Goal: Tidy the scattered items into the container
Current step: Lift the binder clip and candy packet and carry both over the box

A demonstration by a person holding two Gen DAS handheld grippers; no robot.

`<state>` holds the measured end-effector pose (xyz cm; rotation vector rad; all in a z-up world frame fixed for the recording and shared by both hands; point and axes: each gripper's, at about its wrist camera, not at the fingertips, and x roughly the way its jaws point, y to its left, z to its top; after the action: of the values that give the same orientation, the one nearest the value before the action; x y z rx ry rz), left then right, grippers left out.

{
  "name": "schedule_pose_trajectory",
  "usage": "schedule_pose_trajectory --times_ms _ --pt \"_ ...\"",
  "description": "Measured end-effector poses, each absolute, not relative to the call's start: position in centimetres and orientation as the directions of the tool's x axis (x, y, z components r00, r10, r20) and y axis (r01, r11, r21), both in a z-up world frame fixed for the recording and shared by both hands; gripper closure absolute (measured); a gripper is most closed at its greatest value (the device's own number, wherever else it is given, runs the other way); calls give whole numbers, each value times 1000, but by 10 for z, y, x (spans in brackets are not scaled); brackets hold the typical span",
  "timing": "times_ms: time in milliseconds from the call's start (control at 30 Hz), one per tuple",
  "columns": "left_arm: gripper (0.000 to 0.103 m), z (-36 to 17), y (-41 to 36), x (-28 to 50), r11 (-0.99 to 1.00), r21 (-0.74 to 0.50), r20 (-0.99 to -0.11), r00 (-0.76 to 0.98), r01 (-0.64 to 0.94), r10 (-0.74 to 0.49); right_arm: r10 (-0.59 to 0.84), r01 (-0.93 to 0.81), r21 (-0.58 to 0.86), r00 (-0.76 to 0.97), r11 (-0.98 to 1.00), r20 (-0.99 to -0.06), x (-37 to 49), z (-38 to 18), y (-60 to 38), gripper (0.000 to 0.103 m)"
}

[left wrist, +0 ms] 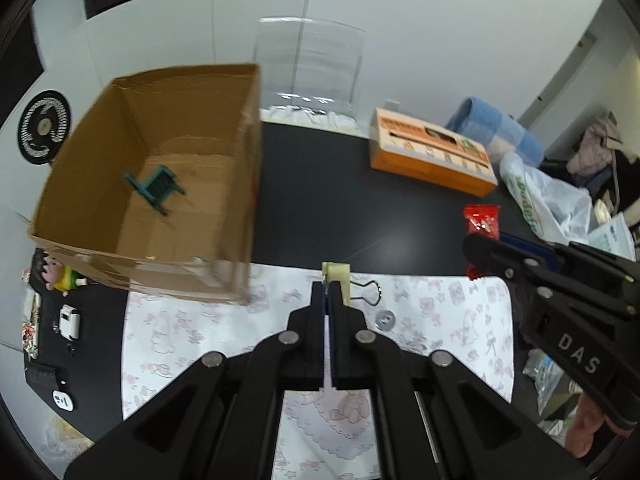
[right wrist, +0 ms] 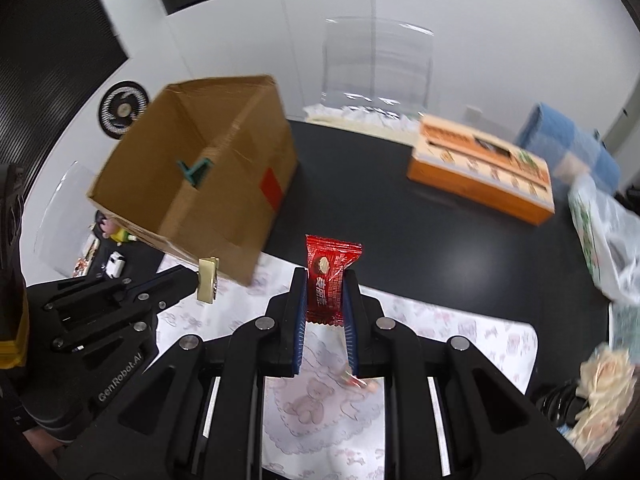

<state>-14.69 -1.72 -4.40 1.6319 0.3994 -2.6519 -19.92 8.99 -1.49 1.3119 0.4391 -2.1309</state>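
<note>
The cardboard box (left wrist: 160,176) sits open-topped on the black worktop (left wrist: 340,208) at about ten o'clock from my left claw (left wrist: 329,280), and a small green toy chair (left wrist: 156,188) lies tipped on its floor. My left claw is pinched tight on a pale yellow clip (left wrist: 338,276), held above the patterned white cloth (left wrist: 224,332). A black binder clip (left wrist: 370,292) and a metal washer (left wrist: 386,319) lie on the cloth at about one o'clock, just beside the claw tips. My right claw (right wrist: 326,296) grips a red candy wrapper (right wrist: 328,276) upright between its blue pads (right wrist: 300,320); from there the box is at ten o'clock. An orange carton (right wrist: 480,172) rests at two o'clock, well apart.
</note>
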Motion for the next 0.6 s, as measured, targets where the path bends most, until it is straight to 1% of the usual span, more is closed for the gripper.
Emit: schedule_pose_trajectory --times_ms 367,600 --pt "101 -20 -91 -147 -951 -196 -862 -505 238 51 -394 735 48 -305 -676 -867 -189 7 7 86" --pt "101 -16 -139 -156 -934 -192 -856 -516 300 10 -427 777 60 -278 -627 -860 -192 12 -45 86"
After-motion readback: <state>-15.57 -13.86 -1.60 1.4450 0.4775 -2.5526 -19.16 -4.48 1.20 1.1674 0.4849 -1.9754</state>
